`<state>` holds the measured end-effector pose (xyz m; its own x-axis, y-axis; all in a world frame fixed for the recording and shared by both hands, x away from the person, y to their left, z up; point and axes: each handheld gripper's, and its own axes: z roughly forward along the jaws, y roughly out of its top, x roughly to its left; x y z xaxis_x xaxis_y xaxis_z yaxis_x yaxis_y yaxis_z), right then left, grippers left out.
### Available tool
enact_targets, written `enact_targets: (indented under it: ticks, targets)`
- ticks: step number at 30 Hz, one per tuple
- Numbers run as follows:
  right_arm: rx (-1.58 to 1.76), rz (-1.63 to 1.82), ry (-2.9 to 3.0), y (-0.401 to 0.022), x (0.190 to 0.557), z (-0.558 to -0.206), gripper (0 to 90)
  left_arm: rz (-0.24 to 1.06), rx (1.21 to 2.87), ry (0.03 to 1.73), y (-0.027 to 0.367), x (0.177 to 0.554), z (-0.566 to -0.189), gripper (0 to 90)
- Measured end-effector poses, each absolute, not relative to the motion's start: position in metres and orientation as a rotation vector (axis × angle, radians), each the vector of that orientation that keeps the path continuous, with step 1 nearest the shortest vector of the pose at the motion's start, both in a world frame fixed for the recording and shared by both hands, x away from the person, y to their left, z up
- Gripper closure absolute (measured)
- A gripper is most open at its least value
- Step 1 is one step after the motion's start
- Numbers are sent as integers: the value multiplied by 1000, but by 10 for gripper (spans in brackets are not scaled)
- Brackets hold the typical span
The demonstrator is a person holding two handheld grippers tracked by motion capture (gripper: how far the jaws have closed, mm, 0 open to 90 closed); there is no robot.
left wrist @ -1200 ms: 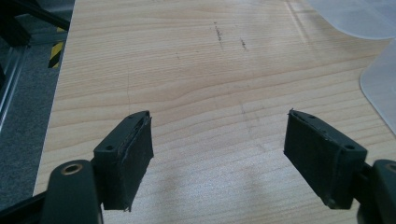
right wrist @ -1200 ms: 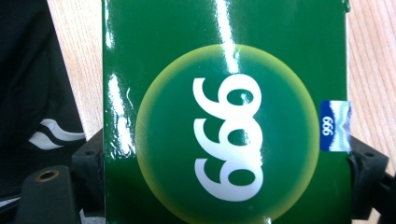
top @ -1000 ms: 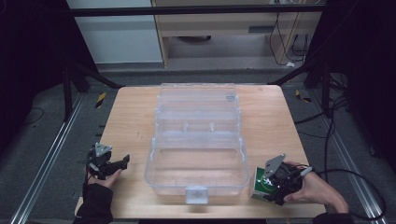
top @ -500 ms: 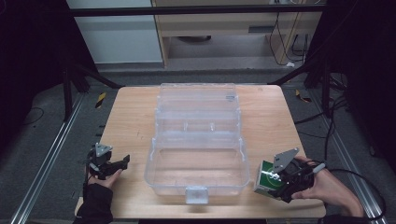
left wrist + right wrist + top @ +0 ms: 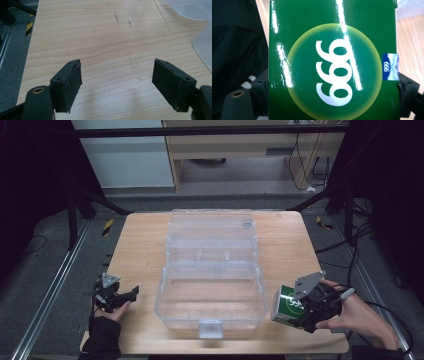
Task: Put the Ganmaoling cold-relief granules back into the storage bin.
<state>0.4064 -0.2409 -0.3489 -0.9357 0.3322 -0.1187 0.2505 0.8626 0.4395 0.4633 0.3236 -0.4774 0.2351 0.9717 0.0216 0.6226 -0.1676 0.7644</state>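
My right gripper (image 5: pixel 300 312) clamped on green box (image 5: pixel 287 306), lifted off table (image 5: pixel 140 245) at near right edge, just beside clear case (image 5: pixel 212 270). My left gripper (image 5: pixel 131 293) spread wide, holding nothing, over bare wood left of case.

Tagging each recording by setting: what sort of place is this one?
Probably a lab or workshop recording station, not a home: a small wooden table inside a black metal frame, cables trailing on the grey floor, a plain cabinet behind.
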Motion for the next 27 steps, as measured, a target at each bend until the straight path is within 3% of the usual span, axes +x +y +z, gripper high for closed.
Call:
enact_targets:
  ticks: [27]
  targets:
    - [336, 620, 2841, -199, 419, -316, 161, 701, 1873, 1465, 325, 464, -478, 231]
